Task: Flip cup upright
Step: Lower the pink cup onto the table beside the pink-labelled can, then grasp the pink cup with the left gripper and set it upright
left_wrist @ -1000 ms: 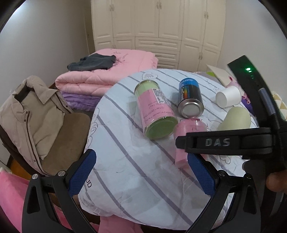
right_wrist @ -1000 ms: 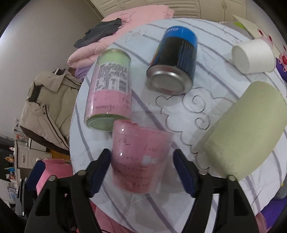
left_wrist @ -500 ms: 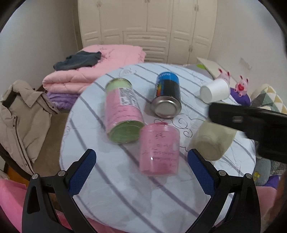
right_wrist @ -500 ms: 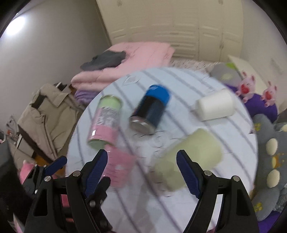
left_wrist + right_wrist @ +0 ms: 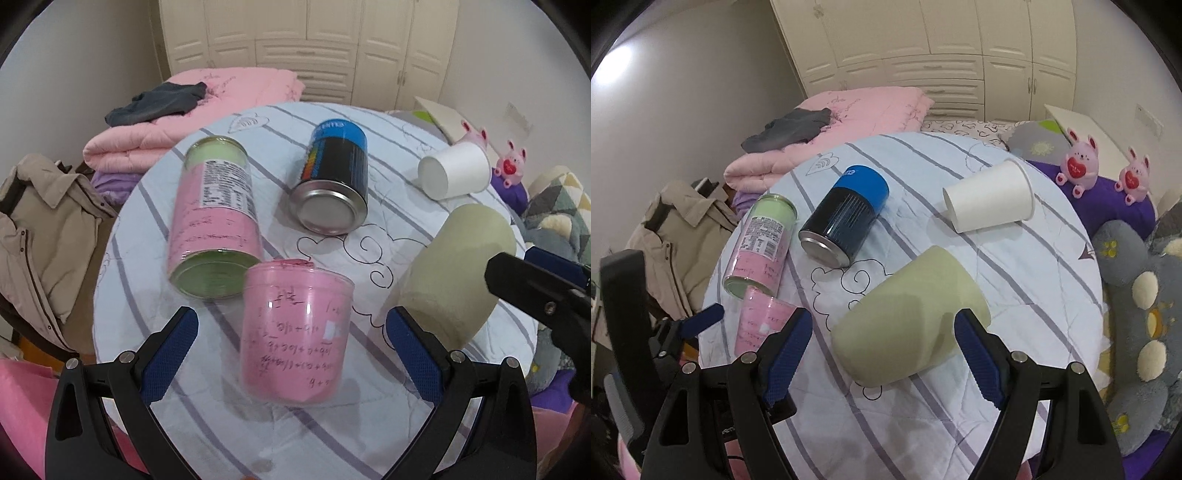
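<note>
A pink plastic cup (image 5: pixel 293 332) stands upside down near the front of the round table (image 5: pixel 332 435); it also shows in the right wrist view (image 5: pixel 759 326). My left gripper (image 5: pixel 291 345) is open, its blue pads on either side of the pink cup without touching. A pale green cup (image 5: pixel 910 317) lies on its side, also seen in the left wrist view (image 5: pixel 454 273). My right gripper (image 5: pixel 882 349) is open around the green cup, not touching it. A white paper cup (image 5: pixel 990 201) lies on its side further back.
A pink and green can (image 5: pixel 214 221) and a blue and black can (image 5: pixel 334 181) lie on their sides on the striped cloth. A chair with a beige jacket (image 5: pixel 33 236) stands left. Folded pink quilts (image 5: pixel 192 107) lie behind. Plush toys (image 5: pixel 1134 288) sit right.
My right gripper let go of the pink cup, drew back and moved right to the green cup. My left gripper moved in around the pink cup, which now stands upside down.
</note>
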